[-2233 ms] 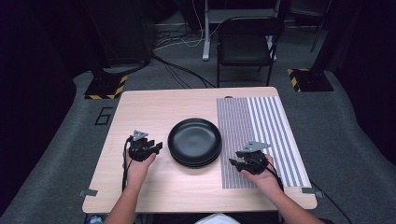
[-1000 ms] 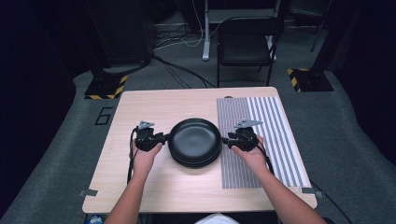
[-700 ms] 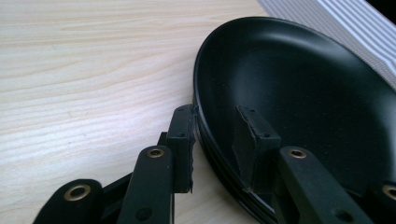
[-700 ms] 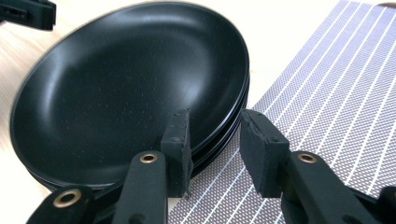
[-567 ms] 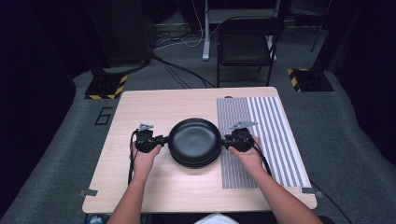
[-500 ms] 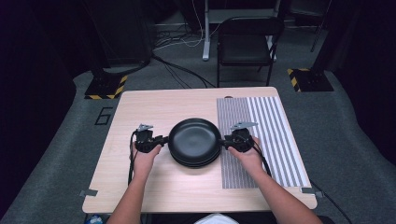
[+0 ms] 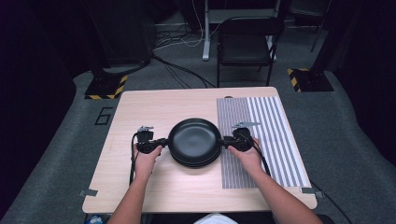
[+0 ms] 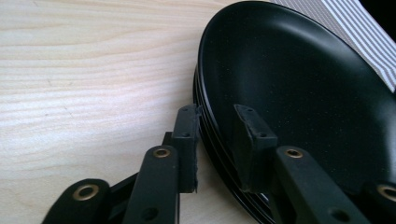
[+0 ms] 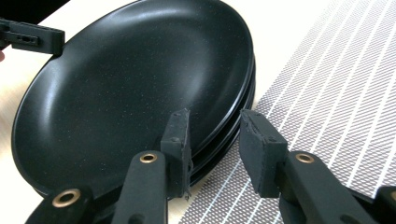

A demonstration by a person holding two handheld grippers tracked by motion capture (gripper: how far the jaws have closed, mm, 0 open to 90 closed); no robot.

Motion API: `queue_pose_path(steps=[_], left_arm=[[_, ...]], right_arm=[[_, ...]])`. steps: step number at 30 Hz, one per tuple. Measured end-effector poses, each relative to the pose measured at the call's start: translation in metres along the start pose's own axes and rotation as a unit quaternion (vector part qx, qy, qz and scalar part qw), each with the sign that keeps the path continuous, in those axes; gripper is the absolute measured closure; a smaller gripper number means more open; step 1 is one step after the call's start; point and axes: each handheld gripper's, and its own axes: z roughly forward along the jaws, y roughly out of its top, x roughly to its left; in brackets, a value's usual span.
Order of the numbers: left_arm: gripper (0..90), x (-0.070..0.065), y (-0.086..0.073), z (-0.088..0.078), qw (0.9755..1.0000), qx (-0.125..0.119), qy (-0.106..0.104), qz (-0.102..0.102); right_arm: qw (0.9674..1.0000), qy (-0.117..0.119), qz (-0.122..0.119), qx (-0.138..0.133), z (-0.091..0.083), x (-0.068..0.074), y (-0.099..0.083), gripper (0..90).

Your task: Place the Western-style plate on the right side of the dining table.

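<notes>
Dark grey carpet surrounds my light wooden desk (image 7: 140,112), with a black chair (image 7: 246,46) behind it, cables on the floor and yellow-and-black striped bases to either side. A grey striped placemat (image 7: 266,135) covers the desk's right part. The stack of black plates (image 7: 194,141) sits near the middle, its right edge just over the mat's border.

From above, my left gripper (image 7: 161,143) meets the stack's left rim and my right gripper (image 7: 225,141) its right rim. The left gripper view shows what the high view cannot: my jaws straddle the rim of the top plates (image 8: 299,84), one pad outside, one inside the dish, and they have just been closing. In the right gripper view one pad lies on the top plate's (image 9: 140,93) inside, the other stands off over the mat (image 9: 336,93), with a gap at the rim; these jaws too have been closing. The far left gripper (image 9: 32,37) shows at that plate's opposite edge.
</notes>
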Motion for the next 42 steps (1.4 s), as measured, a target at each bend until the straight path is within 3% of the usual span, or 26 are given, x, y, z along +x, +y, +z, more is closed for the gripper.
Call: queue_pose_path(steps=[4, 8, 16, 17, 29, 34, 37, 39, 42], left_arm=[[74.5, -0.001, -0.001, 0.000, 0.9998, 0.001, -0.017, -0.012], [75.6, -0.003, -0.002, 0.002, 0.9999, 0.011, -0.006, 0.002], [77.3, -0.003, -0.003, 0.003, 0.9998, 0.003, -0.016, -0.012], [77.5, -0.003, -0.003, 0.003, 0.9998, 0.003, -0.016, -0.012], [79.0, -0.008, -0.004, 0.005, 0.9996, 0.001, -0.017, -0.021], [78.6, -0.014, -0.004, 0.010, 0.9998, 0.009, -0.017, -0.010], [77.4, -0.015, -0.004, 0.012, 0.9997, 0.011, -0.021, -0.009], [76.4, -0.015, -0.006, 0.015, 0.9994, 0.010, -0.027, -0.020], [73.7, -0.019, -0.006, 0.017, 0.9995, 0.013, -0.023, -0.014]], right_arm=[[1.0000, 0.006, 0.003, 0.005, 0.003, 0.000, -0.001, 63.8], [0.9998, 0.013, 0.010, 0.009, 0.005, -0.001, -0.001, 64.2], [0.9994, 0.018, 0.021, 0.019, 0.009, -0.004, -0.002, 61.2], [0.9990, 0.025, 0.032, 0.022, 0.010, -0.006, -0.003, 61.0], [0.9975, 0.029, 0.057, 0.029, 0.010, -0.006, -0.004, 61.8], [0.9953, 0.040, 0.083, 0.027, 0.010, -0.010, -0.005, 61.8], [0.9954, 0.038, 0.085, 0.025, 0.008, -0.011, -0.005, 62.2], [0.9957, 0.035, 0.083, 0.021, 0.006, -0.013, -0.004, 62.3], [0.9964, 0.026, 0.080, 0.016, 0.005, -0.014, -0.003, 62.5]])
